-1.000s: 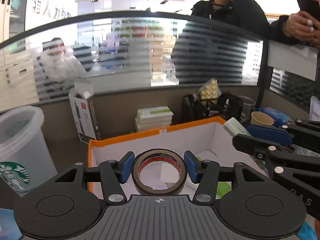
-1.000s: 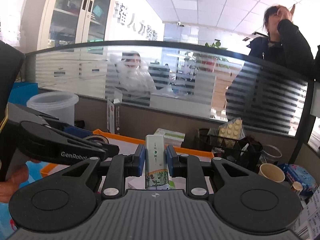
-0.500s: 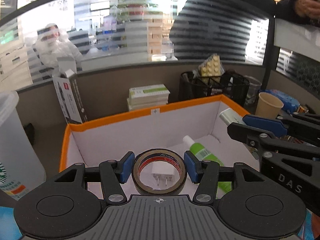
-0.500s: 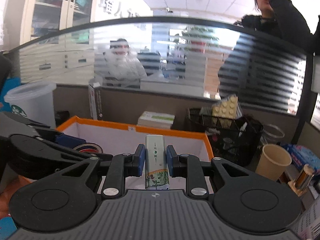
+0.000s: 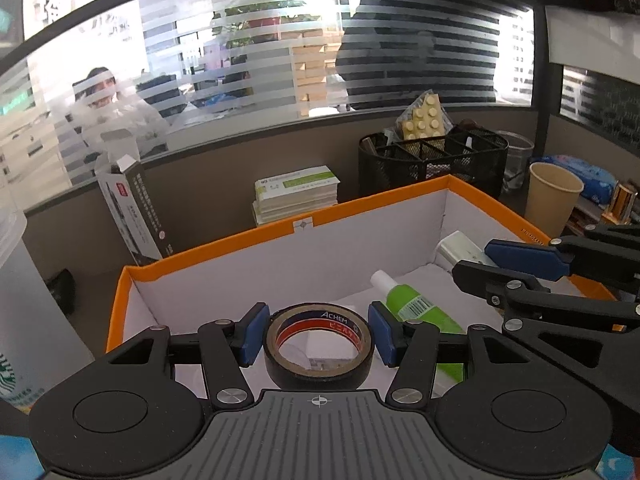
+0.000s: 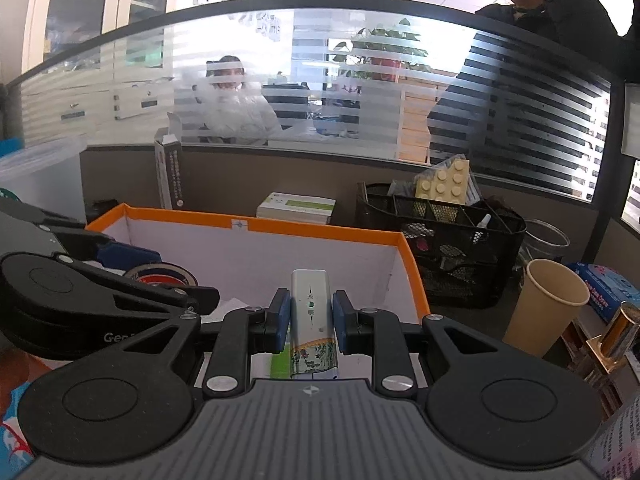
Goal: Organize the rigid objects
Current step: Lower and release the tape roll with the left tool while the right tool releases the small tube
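Both grippers are showing matte black linkage arms with silver screws and blue pads on the fingers (image 5: 251,334). The left gripper (image 5: 318,334) is wearing white "GenRobot" lettering, the right gripper (image 6: 310,316) a ribbed grey base.

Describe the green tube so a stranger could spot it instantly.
Find the orange-rimmed box with white inner walls in the middle of the desk. On its floor, toward the right side, lies the green tube, slanting with its white cap toward the back wall. It is the only bright green thing in the box, and it carries a white barcode label.
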